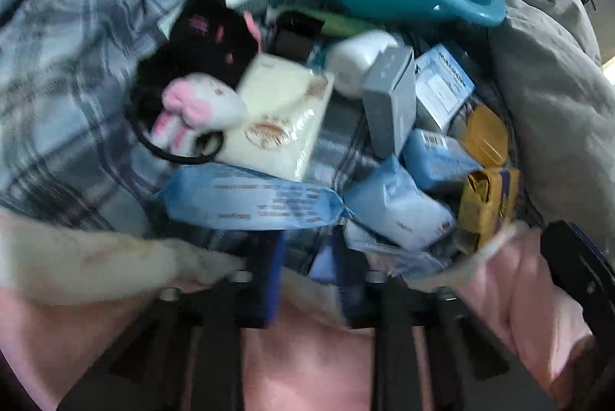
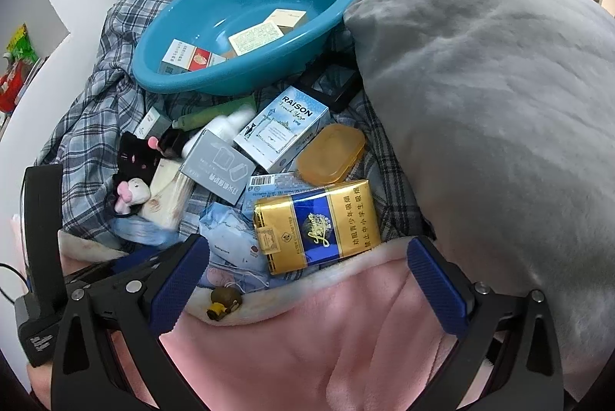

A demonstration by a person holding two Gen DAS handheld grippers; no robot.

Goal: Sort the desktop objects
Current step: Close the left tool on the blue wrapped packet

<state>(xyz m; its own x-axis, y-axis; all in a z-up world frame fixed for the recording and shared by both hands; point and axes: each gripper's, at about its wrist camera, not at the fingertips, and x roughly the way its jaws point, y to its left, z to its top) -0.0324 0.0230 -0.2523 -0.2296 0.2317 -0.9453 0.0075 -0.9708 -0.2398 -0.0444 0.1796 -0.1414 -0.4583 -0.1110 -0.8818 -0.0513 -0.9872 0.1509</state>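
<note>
- Plaid cloth (image 2: 88, 126) covers the soft surface, with a big grey quilt (image 2: 480, 111) on the right of the frame and pink fleece (image 2: 307, 345) at the bottom.
- A blue basin (image 2: 338, 0) sits at the top middle. It already has a few small boxes inside.
- The right gripper (image 2: 307, 280) is wide open and holds nothing. The gold and blue pack (image 2: 319, 226) lies just past its fingers, near the middle.
- The left gripper (image 1: 307, 276) shows a small gap between its fingers. The view is blurry, so I cannot tell if it grips anything.
- A light blue packet (image 1: 246, 198) lies just beyond the left gripper.
- The pile is crowded and things touch each other. Grabbing the pack could push the orange case (image 2: 331, 154) or snag the fleece edge.
- The pack looks shiny, so it might slip.
</note>
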